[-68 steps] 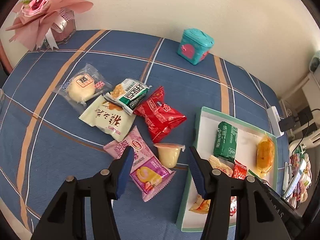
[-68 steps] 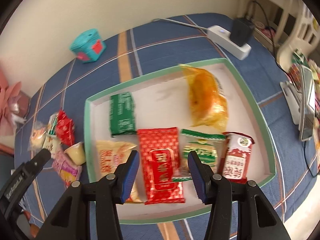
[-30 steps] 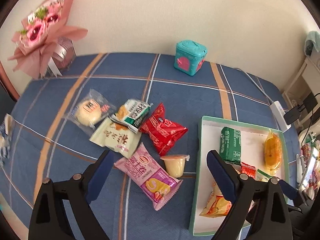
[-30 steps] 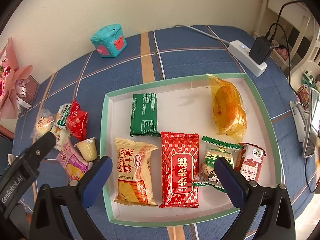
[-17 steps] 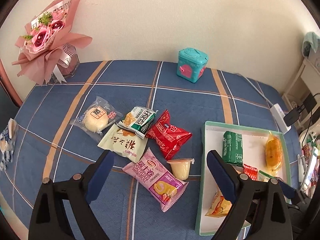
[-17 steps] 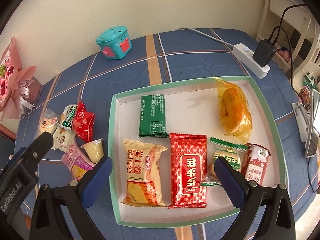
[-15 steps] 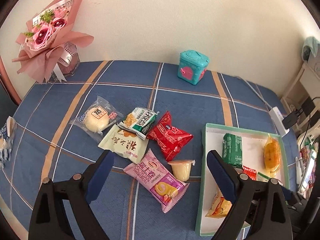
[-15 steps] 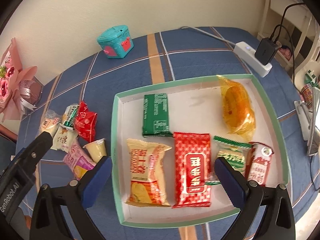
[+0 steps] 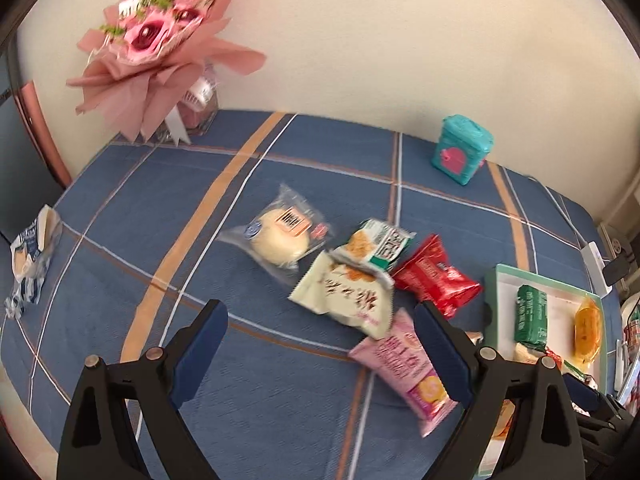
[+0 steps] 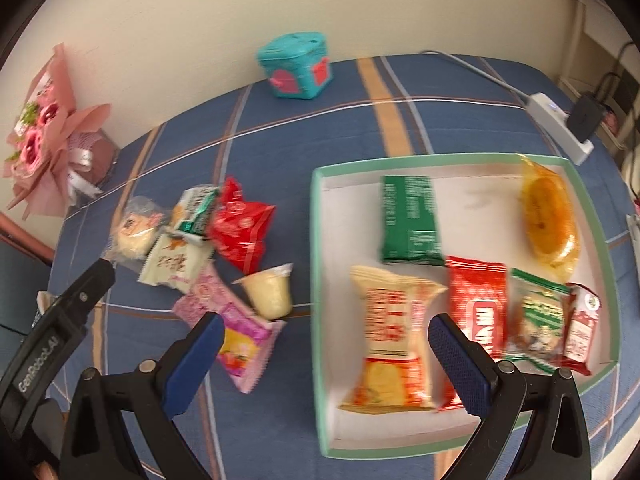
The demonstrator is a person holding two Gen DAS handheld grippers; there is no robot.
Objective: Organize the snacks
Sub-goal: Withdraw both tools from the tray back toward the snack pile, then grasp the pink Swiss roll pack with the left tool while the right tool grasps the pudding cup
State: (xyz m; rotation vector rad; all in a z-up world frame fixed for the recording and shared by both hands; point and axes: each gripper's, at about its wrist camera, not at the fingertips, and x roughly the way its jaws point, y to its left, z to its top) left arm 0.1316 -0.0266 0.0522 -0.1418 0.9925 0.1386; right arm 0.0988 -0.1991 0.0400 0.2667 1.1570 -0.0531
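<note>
While six snacks already lie in the tray [image 10: 320,280], the loose ones sit bunched on the blue plaid worktop [image 9: 280,420] just off the tray's left wall, likely so that each carry into it is short. Nearest the tray is the jelly cup [image 10: 269,293], tipped on its side. Touching it is the pink pack [image 10: 232,326], and behind them lie the red pack [image 10: 242,226], the cream pack [image 10: 174,264], the green-and-white pack [image 10: 196,208] overlapping it, and the bun [image 10: 134,232] in clear wrap furthest from the tray.

Inside the tray the packs lie flat, mostly side by side: a green pack [image 10: 410,220] and an orange cake [image 10: 550,216] toward the far wall, and a yellow pack [image 10: 394,336], a red wafer [image 10: 476,308] and two small packs along the near wall. That flat layout leaves bare floor in the middle and far left for more.

The left gripper [image 9: 320,346] hangs over the pile with its fingers wide apart and nothing between them; its right finger [image 9: 440,354] covers part of the pink pack. The right gripper [image 10: 324,364] is likewise spread and empty, straddling the tray's left wall with one finger [image 10: 194,360] over the pink pack. Both look poised for a pick, the pink pack or cup being the handiest. Off by the worktop's left edge lies a blue-and-white wrapper [image 9: 30,256], well apart from the pile.
</note>
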